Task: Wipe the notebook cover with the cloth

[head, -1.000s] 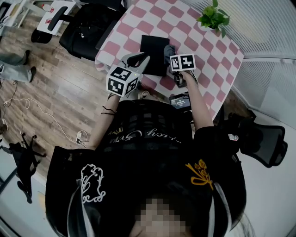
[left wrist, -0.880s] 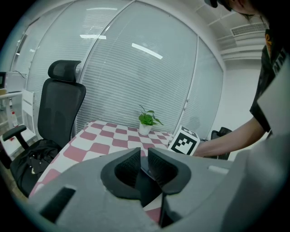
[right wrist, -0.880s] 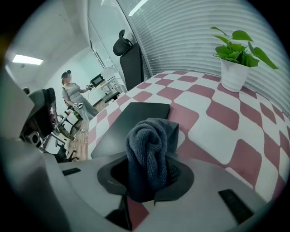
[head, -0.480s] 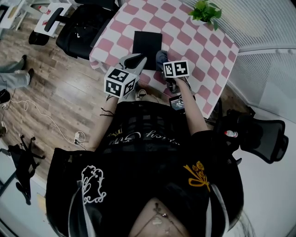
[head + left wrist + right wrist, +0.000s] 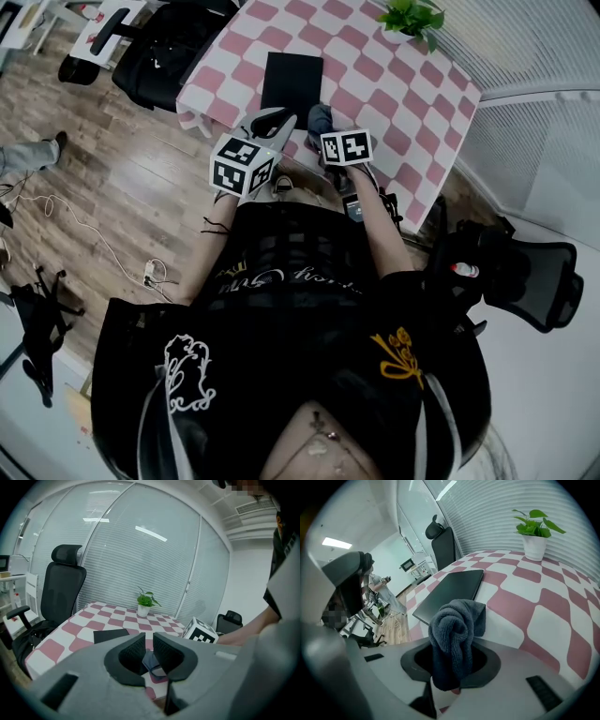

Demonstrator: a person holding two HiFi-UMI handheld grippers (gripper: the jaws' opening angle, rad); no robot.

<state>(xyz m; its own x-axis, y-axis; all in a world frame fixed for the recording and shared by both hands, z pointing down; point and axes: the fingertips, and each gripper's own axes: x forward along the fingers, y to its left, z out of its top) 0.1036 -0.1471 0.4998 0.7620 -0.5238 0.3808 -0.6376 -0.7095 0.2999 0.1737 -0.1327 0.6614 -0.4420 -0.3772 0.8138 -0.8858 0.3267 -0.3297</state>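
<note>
A black notebook (image 5: 291, 80) lies closed on the pink-and-white checked table (image 5: 394, 89); it also shows in the left gripper view (image 5: 110, 634) and the right gripper view (image 5: 450, 590). My right gripper (image 5: 322, 127) is shut on a bunched grey cloth (image 5: 454, 630), which hangs just off the notebook's near right corner, over the table's near edge. My left gripper (image 5: 272, 120) hovers left of it, by the near edge, with its jaws close together and nothing between them (image 5: 148, 648). Through their narrow gap I see the cloth (image 5: 151, 660).
A small potted plant (image 5: 412, 19) stands at the table's far side. A black office chair (image 5: 169, 56) stands left of the table and another (image 5: 525, 281) to the right of the person. Cables lie on the wooden floor (image 5: 103, 234).
The right gripper has drawn back with the cloth from beside the notebook toward the table's near edge. The left gripper has stayed close alongside it.
</note>
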